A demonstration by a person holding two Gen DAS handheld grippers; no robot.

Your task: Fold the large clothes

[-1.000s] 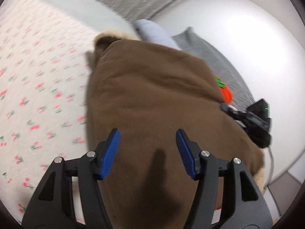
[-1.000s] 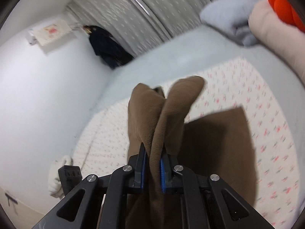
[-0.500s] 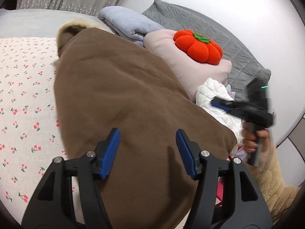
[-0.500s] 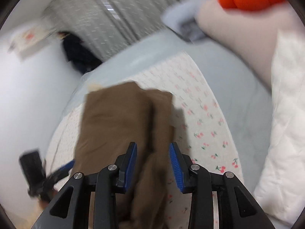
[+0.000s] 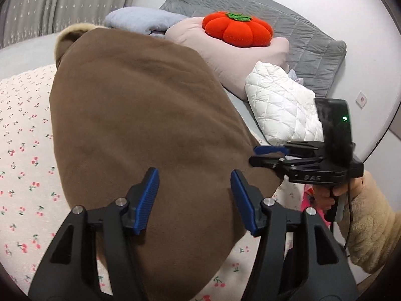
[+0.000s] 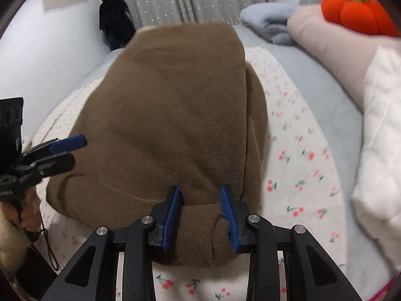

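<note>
A large brown garment (image 5: 140,115) lies folded in a thick pad on the cherry-print sheet (image 5: 22,150); a cream fleece lining shows at its far end. My left gripper (image 5: 194,175) hovers open over its near part, nothing between the blue pads. The right wrist view shows the same garment (image 6: 170,115). My right gripper (image 6: 200,190) stands partly open at its near edge, and a thick roll of the brown cloth fills the gap between the fingers. The left wrist view has the right gripper (image 5: 260,155) at the garment's right edge. The left gripper (image 6: 75,150) appears at the left of the right wrist view.
A red pumpkin cushion (image 5: 236,32) sits on a pink pillow (image 5: 240,62). Beside them are a white quilted cover (image 5: 280,107), a grey quilted pillow (image 5: 300,40) and a pale blue folded blanket (image 5: 140,20). A hand in a beige fleece sleeve (image 5: 371,225) holds the right gripper. A dark garment (image 6: 114,20) hangs by the curtain.
The right gripper let go of the bunched brown cloth it held up, then sank to the garment's near edge. The cloth now lies flat. The left gripper swung and rolled, still open.
</note>
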